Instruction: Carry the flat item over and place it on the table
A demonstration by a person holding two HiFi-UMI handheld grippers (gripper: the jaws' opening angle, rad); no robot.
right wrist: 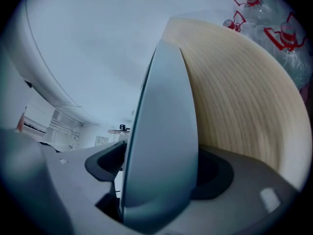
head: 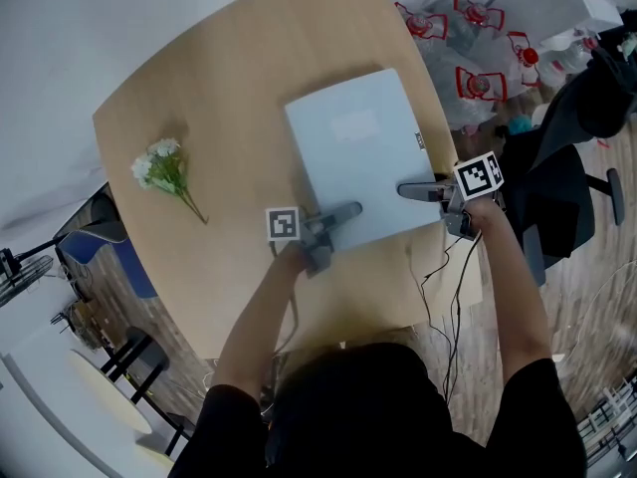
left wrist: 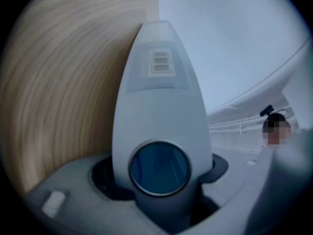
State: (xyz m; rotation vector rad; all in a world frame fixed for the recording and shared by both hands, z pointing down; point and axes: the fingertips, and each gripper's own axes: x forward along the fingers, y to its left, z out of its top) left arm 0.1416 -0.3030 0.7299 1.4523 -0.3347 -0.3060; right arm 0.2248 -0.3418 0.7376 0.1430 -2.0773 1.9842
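Observation:
The flat item (head: 358,157), a pale blue-white slab, lies on the round wooden table (head: 219,98) near its right edge. My left gripper (head: 343,214) is at the item's near left corner and is shut on it, with its upper jaw lying across the top. My right gripper (head: 413,190) is at the near right edge. Its jaws stand open around that edge, and the upper one reaches over the item's face. Both lower jaws are hidden. In each gripper view one pale tapered jaw fills the middle, with table wood (left wrist: 58,82) (right wrist: 234,92) beside it.
A sprig of white flowers (head: 164,172) lies on the table's left part. Beyond the right edge stand packed water bottles with red caps (head: 478,43) and a black chair (head: 567,187). Thin cables (head: 443,287) hang over the near edge by my right arm.

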